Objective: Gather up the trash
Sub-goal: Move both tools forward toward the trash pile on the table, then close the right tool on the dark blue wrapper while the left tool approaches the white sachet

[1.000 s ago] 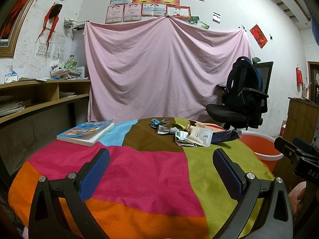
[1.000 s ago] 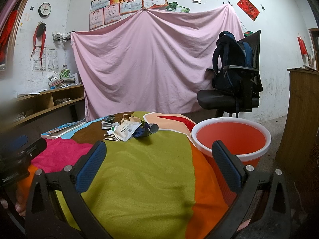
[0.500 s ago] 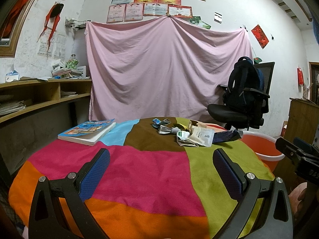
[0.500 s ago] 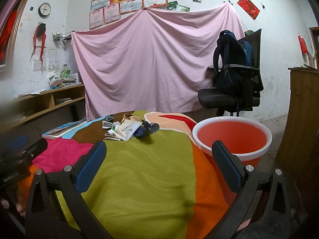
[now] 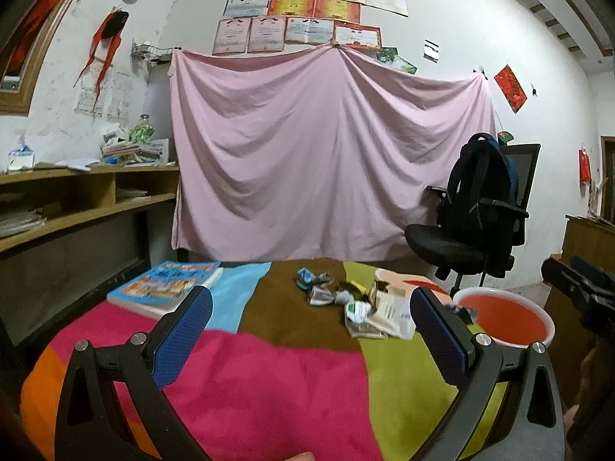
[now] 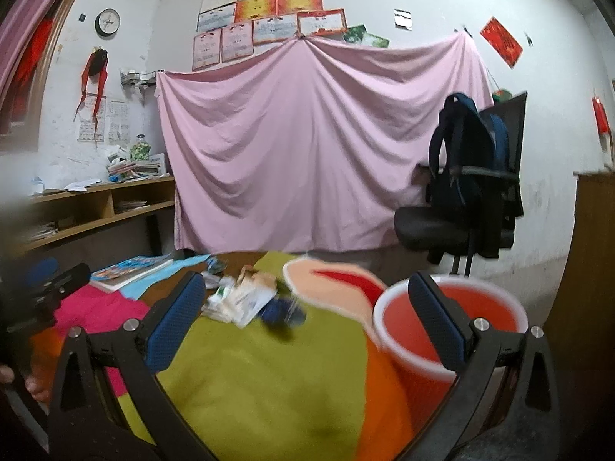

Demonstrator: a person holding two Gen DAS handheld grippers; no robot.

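A heap of crumpled paper and wrapper trash (image 5: 361,303) lies at the far side of the table with the patchwork cloth (image 5: 269,376); it also shows, blurred, in the right wrist view (image 6: 250,299). An orange bucket with a white rim (image 5: 503,322) stands beside the table on the right, and shows in the right wrist view (image 6: 449,322). My left gripper (image 5: 311,330) is open and empty above the pink patch, short of the trash. My right gripper (image 6: 307,322) is open and empty above the green patch, with its right finger in front of the bucket.
A book (image 5: 165,288) lies at the table's far left. An office chair with a dark backpack (image 5: 476,215) stands behind the bucket. A wooden shelf unit (image 5: 69,207) runs along the left wall. A wooden cabinet (image 6: 592,261) stands at the right.
Both grippers have moved forward toward the trash and the bucket, and the cameras have tilted up slightly. The right view is now blurred by motion. Both jaws stay open.
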